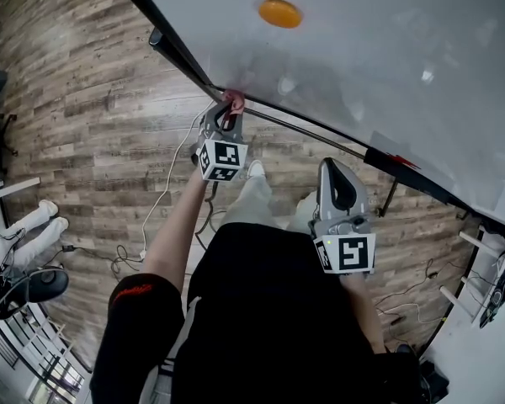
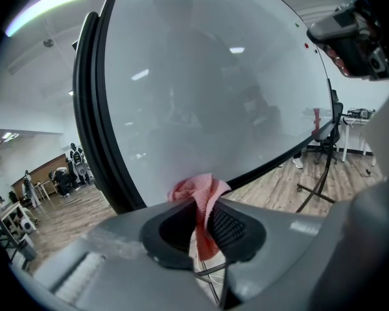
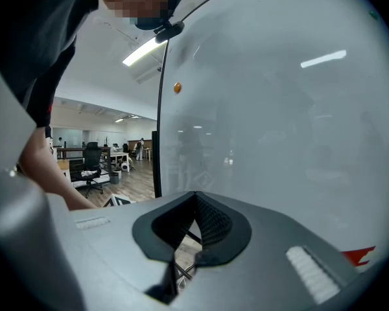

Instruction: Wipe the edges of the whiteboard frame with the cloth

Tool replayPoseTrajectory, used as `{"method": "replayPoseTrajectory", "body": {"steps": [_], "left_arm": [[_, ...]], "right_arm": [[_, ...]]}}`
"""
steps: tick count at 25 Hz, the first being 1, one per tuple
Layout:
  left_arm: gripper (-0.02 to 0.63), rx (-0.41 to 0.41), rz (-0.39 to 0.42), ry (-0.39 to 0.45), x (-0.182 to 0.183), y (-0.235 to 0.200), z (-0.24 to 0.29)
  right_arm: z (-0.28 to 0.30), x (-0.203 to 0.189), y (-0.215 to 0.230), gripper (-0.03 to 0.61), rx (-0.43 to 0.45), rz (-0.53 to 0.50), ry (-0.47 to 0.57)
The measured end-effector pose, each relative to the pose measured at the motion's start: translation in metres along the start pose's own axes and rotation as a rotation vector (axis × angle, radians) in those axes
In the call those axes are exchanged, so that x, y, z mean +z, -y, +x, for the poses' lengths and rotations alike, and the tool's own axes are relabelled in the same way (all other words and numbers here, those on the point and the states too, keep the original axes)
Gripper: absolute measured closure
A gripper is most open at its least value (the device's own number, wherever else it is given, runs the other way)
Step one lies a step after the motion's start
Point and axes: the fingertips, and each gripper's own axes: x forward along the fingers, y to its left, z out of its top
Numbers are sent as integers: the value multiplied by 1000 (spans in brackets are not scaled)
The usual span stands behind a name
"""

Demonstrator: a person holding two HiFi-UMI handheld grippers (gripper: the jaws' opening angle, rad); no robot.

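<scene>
Pink cloth [image 1: 233,101] sits up at the whiteboard frame [image 1: 178,50] in the head view, right at the lower corner where the black side edge meets the bottom rail. The left gripper [image 1: 227,118] is directly behind it. The right gripper [image 1: 332,168] hangs lower, near the bottom edge of the whiteboard [image 1: 379,66], above the wooden floor [image 1: 93,99]. An orange magnet [image 1: 279,13] sits high on the board.

Over to the left gripper view: the jaws are clamped on the cloth [image 2: 200,196], its bunched top against the board close to the frame [image 2: 94,128].

And the right gripper view: the jaws are pressed together with nothing between them, facing the whiteboard [image 3: 279,109]. The frame edge [image 3: 159,141] and the magnet [image 3: 177,87] are off to the left.
</scene>
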Motion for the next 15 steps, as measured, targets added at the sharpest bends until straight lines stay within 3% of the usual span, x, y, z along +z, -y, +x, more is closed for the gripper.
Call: {"method": "replayPoseTrajectory", "body": {"steps": [15], "left_arm": [[569, -19, 5, -5, 9, 27, 5]], "right_arm": [[-15, -4, 23, 577, -33, 16, 9]]}}
